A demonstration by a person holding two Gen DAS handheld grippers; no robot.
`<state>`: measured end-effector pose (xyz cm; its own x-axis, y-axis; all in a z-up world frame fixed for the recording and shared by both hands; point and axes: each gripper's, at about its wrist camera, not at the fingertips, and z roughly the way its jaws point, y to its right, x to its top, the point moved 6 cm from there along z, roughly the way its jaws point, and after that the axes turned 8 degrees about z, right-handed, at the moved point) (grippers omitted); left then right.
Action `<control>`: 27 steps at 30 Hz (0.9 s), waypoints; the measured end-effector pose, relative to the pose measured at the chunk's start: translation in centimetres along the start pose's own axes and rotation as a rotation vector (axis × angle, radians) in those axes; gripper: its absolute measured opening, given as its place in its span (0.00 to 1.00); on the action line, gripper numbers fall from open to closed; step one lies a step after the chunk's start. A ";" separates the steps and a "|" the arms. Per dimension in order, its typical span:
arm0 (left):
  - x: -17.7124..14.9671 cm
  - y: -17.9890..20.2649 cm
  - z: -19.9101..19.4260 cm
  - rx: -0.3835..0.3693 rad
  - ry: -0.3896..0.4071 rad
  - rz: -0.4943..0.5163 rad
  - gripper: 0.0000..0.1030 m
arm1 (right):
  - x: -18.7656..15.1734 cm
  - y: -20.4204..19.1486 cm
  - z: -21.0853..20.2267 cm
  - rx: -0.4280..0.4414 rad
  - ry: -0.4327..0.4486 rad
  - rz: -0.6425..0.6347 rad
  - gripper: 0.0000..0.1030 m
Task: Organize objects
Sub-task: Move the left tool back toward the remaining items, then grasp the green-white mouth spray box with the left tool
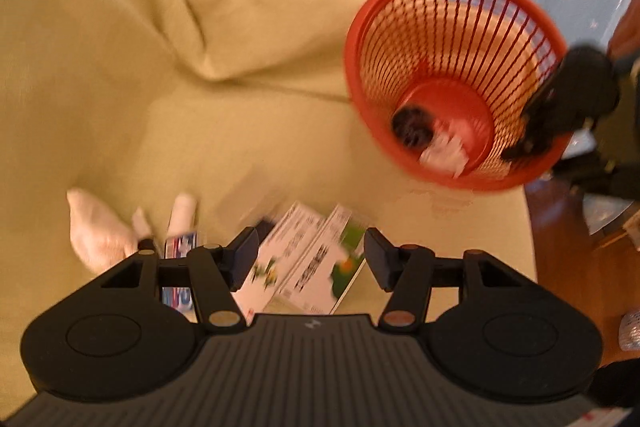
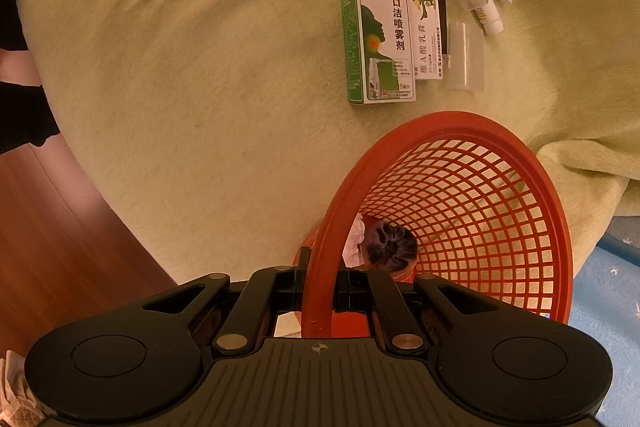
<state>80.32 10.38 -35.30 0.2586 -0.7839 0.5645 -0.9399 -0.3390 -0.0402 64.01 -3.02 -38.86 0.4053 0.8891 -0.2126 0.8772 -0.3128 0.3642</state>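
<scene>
Trouble sits at twelve o'clock of my left gripper [image 1: 306,255]: its parted, empty jaws straddle two touching medicine boxes [image 1: 308,259], so I may pinch both. My right gripper [image 2: 318,291] clamps the red basket [image 2: 552,227] rim; slipping could tip it.

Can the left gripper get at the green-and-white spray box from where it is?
Probably yes. The left gripper hangs open just above the boxes, nothing lies on the spray box, and the right gripper is away, shut on the red basket rim.
</scene>
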 end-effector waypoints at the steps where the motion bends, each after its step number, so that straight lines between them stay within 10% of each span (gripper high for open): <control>1: -0.6 0.0 0.3 0.002 -0.005 -0.001 0.52 | 0.0 0.0 0.0 0.000 -0.002 -0.001 0.04; 27: -5.0 3.1 9.3 -0.050 -0.099 0.197 0.59 | -0.1 0.2 0.2 0.003 0.006 0.009 0.04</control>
<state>78.20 8.44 -45.94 0.0878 -0.8806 0.4656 -0.9836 -0.1506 -0.0995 64.24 -3.22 -38.95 0.4115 0.8883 -0.2042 0.8744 -0.3216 0.3633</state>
